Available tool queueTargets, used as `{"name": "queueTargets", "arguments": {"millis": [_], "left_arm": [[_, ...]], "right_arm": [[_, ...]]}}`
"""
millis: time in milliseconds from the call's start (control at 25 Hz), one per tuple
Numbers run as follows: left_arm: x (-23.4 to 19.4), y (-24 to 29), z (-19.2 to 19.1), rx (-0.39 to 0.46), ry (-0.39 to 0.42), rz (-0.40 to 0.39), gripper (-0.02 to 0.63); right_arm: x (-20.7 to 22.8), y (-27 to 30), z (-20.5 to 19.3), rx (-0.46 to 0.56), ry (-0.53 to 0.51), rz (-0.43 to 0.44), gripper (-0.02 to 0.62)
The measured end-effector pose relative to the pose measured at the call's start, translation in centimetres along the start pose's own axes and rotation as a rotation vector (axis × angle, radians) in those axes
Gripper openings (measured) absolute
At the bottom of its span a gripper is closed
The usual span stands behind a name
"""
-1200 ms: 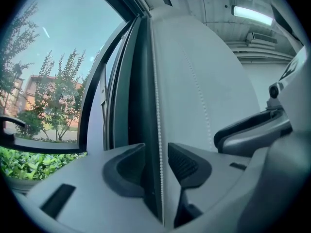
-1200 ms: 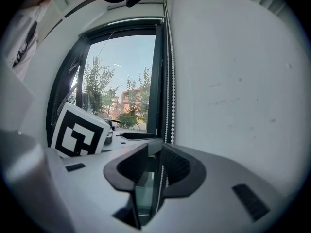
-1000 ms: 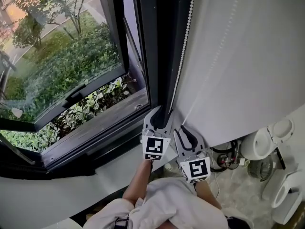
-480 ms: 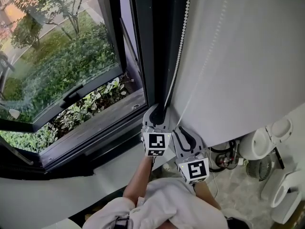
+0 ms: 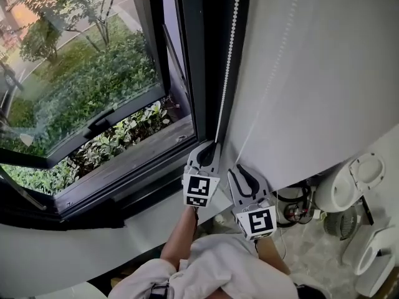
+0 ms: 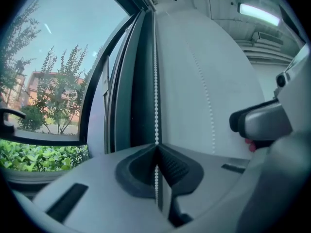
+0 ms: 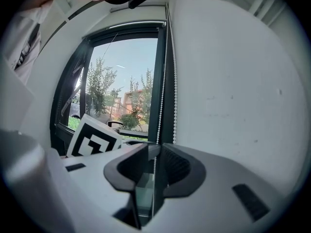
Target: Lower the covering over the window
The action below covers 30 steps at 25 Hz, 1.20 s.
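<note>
Window, at left, its pane bare: the covering is not lowered and sits out of view above, presumably rolled up. Along the dark frame beside it hangs the bead chain, whose near strand drops straight into the left tongs. Their jaws have just been closing and stand together, pinching that strand, likely so that a downward pull turns the roller. The far strand runs down the white wall to the right tongs, jaws slightly apart, strand passing loosely between the pads, probably ready for the next hand-over-hand grip
</note>
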<state>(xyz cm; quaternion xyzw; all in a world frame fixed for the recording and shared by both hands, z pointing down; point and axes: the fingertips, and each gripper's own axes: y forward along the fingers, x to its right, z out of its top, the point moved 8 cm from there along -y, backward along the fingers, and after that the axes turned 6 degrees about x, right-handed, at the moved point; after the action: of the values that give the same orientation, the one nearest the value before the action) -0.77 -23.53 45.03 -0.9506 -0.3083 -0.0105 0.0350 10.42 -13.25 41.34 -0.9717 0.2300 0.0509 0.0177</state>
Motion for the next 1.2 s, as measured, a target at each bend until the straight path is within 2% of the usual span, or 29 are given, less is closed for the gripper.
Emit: {"name": "queueTargets", "arguments": {"millis": [200, 680, 1000, 1200], "left_arm": [[0.3, -1.8, 0.4, -0.006, -0.026, -0.023, 0.014], [2.3, -6.5, -0.3, -0.021, -0.045, -0.039, 0.014], [4.0, -8.6, -0.1, -0.022, -0.049, -0.066, 0.014], [4.9, -9.6, 0.0, -0.018, -0.057, -0.082, 0.014]], "right_arm": [[-0.2, 0.1, 1.4, 0.03, -0.022, 0.025, 0.089], [-1.5, 1.0, 5.9, 0.144, -0.058, 0.145, 0.095], [-1.6, 1.9, 8.6, 0.195, -0.069, 0.169, 0.101], [-1.4, 1.8, 9.6, 0.241, -0.025, 0.179, 0.1]]}}
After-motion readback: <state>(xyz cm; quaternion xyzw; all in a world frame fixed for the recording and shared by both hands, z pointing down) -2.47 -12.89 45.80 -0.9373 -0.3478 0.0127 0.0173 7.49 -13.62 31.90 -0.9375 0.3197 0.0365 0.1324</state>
